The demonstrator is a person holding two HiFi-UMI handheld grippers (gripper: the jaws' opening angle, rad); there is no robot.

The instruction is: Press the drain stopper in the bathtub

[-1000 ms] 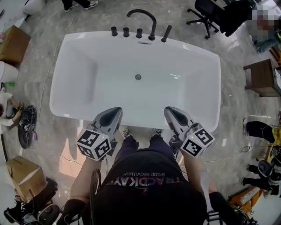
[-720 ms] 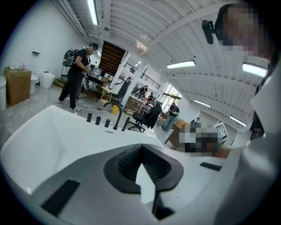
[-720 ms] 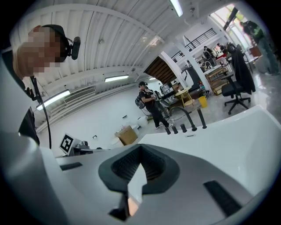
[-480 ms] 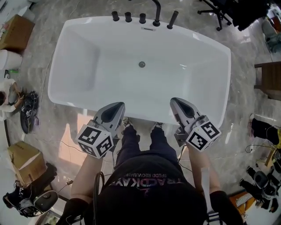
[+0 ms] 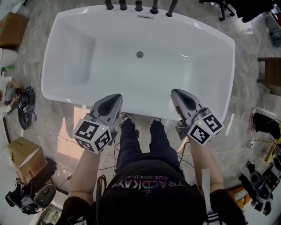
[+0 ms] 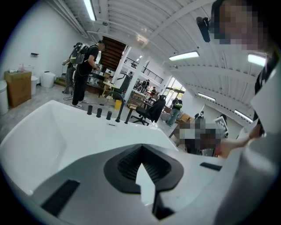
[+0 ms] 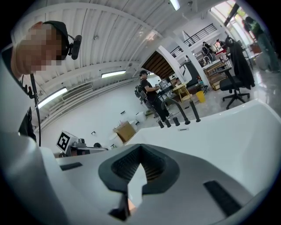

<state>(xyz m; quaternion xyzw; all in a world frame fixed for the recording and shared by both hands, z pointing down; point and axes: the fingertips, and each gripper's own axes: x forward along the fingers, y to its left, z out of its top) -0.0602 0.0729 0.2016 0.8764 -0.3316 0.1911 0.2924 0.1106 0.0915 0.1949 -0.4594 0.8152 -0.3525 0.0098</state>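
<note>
Head view, looking steeply down: we see the white bathtub [image 5: 70, 52] lying crosswise on a grey marbled floor [image 5: 246, 88]. The drain stopper [image 5: 139, 54] is a small round grey disc on the tub floor, near the middle of its length and closer to the far wall than to the near one. We cannot tell at this size whether it sits raised or pressed down. The left tongs [image 5: 116, 99] and the right tongs [image 5: 176, 94] are held over the near rim, well apart from the stopper and from each other, each tip pointing toward the tub. Each carries a marker cube [image 5: 92, 134] at its rear end. In both gripper views we find the ribbed pads pressed together at the tip, with nothing pinched between them; only a narrow sliver of white tub shows through the slot behind the pads. In those two views the body of each tool covers the tub floor, so the stopper is hidden there. The dark taps [image 5: 123, 5] and spout [image 5: 154, 9] on the far rim are cut off by the top edge of the head view. The person's legs [image 5: 136, 140] stand just beside the near wall, and a cardboard box [image 5: 26, 166] lies on the floor at lower left
</note>
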